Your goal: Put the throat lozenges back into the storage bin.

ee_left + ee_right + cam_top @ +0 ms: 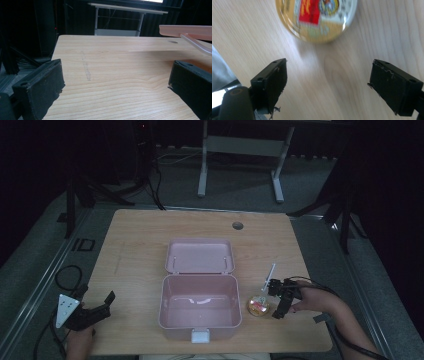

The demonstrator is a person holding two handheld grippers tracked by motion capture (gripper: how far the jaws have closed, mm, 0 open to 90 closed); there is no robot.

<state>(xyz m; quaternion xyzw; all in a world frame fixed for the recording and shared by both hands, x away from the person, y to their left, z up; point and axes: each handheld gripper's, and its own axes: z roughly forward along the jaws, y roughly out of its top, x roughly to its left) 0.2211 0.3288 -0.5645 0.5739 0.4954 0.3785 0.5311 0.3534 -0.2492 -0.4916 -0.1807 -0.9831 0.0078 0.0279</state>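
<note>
Wooden table (135,235): pale, straight-grained top with rounded corners, standing on a grey carpeted floor (310,250). A round cable hole (237,225) lies near the far edge, right of centre. A faint grey streak (86,68) runs along the grain on the left part of the top, seen best in the left gripper view.

Beyond the far edge stands a white-framed bench (240,145) on two splayed feet. Black stand legs (75,195) rise at far left, and another set (345,215) at far right. Dark cables (155,180) trail across the floor. A black "ID" marking (82,244) sits just beside the table's left edge.
</note>
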